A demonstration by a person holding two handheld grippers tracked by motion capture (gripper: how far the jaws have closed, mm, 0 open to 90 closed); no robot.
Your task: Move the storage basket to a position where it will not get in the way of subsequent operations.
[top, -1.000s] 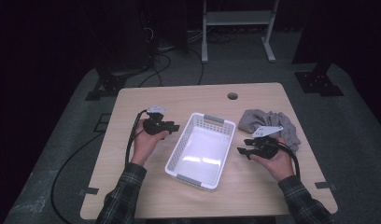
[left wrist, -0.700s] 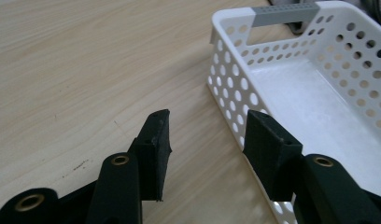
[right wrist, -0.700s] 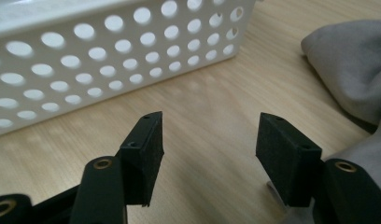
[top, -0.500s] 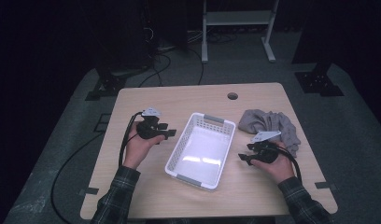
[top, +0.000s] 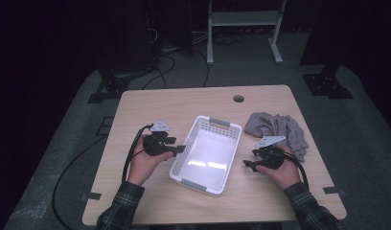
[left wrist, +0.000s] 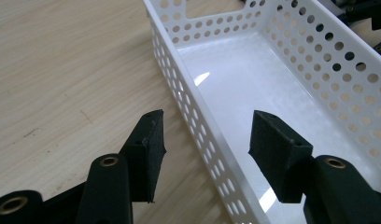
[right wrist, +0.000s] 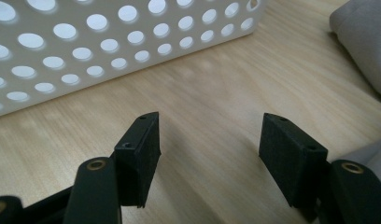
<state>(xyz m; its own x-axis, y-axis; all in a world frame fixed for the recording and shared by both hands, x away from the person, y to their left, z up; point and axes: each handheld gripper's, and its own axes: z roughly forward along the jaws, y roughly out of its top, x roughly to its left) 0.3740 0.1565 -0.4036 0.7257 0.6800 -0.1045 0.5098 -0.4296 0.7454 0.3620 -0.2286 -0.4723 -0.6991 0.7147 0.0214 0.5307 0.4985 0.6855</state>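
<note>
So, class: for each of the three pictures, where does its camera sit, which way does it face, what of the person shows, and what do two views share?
High view: above the person's side, looking forward and down on the table; forearms, left gripper and right gripper.
Left gripper view: rides that gripper, looking along open jaws astride the wall of the white basket.
Right gripper view: rides its gripper, facing the basket's outer wall over bare wood, grey cloth at the edge.
Shared: the basket appears in all three.
</note>
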